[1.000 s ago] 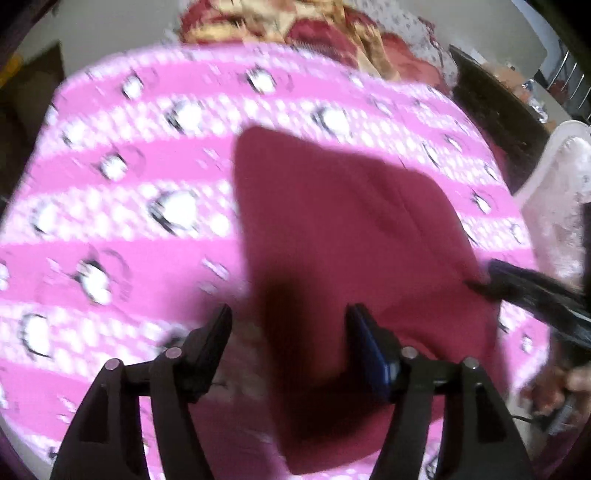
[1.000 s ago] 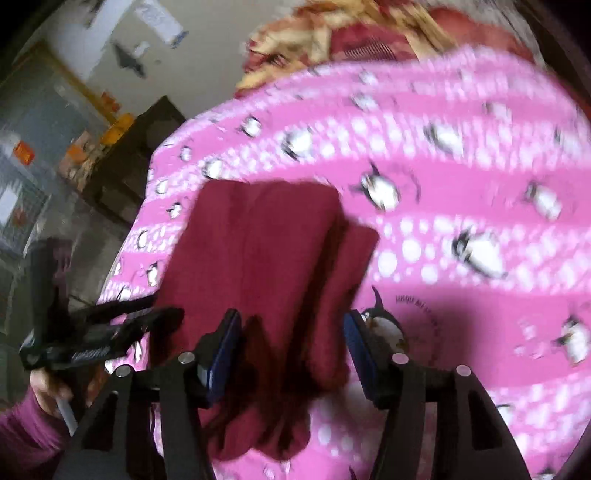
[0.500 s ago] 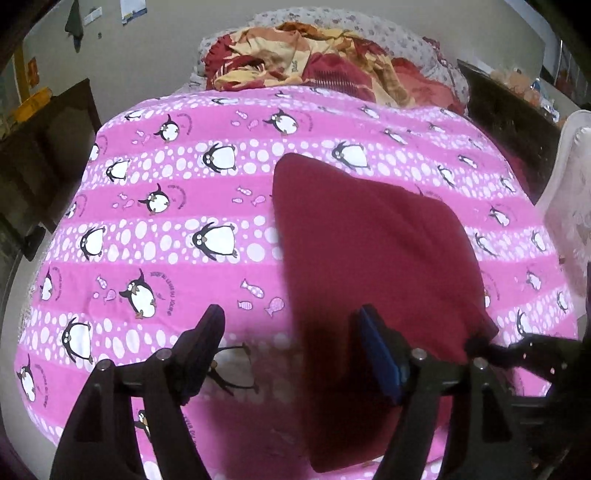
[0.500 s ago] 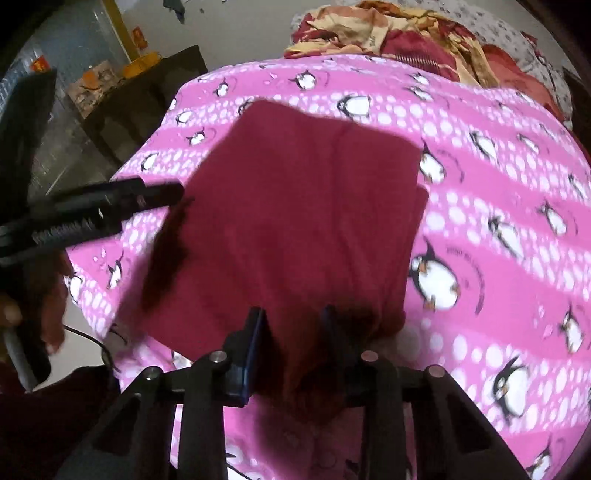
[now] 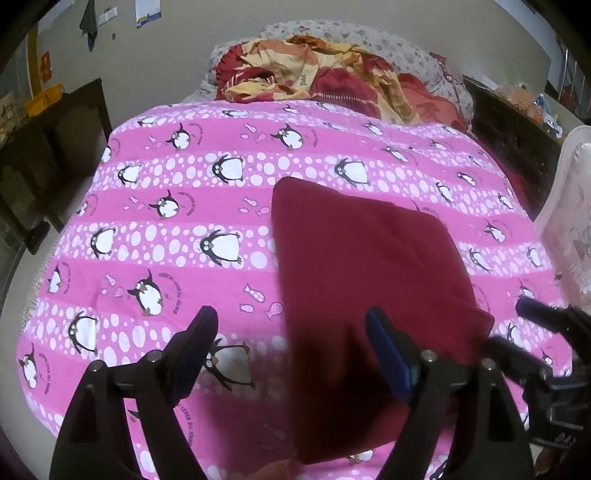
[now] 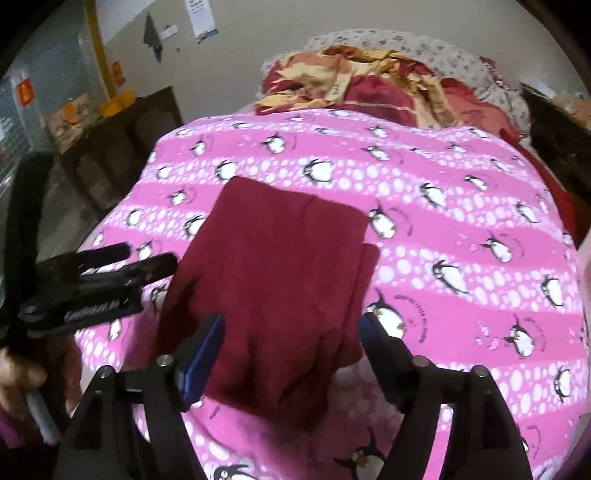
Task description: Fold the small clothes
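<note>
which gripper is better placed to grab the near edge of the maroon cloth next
Right, probably. The right gripper is open with the maroon cloth between its fingers; the left gripper mostly straddles bare pink sheet.

Left gripper (image 5: pixel 291 354) jaws spread wide, poised above near-left edge of the maroon cloth (image 5: pixel 369 280), right gripper (image 6: pixel 291 354) jaws likewise spread, above its near edge, gripping nothing

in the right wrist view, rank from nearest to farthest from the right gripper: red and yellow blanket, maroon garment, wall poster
1. maroon garment, folded on the pink penguin sheet, its near edge between the open fingers of the right gripper.
2. red and yellow blanket, heaped at the bed's far end.
3. wall poster, up on the far wall, left.
</note>
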The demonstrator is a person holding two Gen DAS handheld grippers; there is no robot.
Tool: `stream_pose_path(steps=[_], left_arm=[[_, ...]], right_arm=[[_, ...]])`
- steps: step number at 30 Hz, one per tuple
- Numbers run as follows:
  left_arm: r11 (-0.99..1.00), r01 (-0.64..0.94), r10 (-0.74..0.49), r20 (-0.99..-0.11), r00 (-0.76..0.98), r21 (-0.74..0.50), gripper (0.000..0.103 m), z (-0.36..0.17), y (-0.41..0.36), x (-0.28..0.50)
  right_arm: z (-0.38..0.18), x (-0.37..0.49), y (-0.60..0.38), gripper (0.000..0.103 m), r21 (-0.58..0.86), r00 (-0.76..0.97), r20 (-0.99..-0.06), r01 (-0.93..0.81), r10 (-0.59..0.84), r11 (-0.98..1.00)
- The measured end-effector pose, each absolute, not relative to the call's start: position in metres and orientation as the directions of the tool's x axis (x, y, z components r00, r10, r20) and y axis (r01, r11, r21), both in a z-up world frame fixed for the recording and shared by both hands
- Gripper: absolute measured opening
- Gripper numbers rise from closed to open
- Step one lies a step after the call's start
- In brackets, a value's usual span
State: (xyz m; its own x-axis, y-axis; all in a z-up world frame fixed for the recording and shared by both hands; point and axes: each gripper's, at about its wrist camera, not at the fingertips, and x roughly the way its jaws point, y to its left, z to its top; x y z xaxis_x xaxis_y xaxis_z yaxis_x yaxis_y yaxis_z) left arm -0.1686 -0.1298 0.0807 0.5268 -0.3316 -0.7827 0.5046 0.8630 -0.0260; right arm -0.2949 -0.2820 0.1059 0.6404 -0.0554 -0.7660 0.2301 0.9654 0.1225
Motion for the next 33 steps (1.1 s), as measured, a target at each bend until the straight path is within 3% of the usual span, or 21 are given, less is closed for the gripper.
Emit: stream_pose_path(steps=[33], left_arm=[[0.874, 0.486, -0.305, -0.795, 0.524, -0.015, 0.081, 0.075, -0.129, -0.163]], right_arm=[[0.092, -0.276, -0.292, 0.085, 0.156, 0.598, -0.799, 0.302, -0.060, 0.940]])
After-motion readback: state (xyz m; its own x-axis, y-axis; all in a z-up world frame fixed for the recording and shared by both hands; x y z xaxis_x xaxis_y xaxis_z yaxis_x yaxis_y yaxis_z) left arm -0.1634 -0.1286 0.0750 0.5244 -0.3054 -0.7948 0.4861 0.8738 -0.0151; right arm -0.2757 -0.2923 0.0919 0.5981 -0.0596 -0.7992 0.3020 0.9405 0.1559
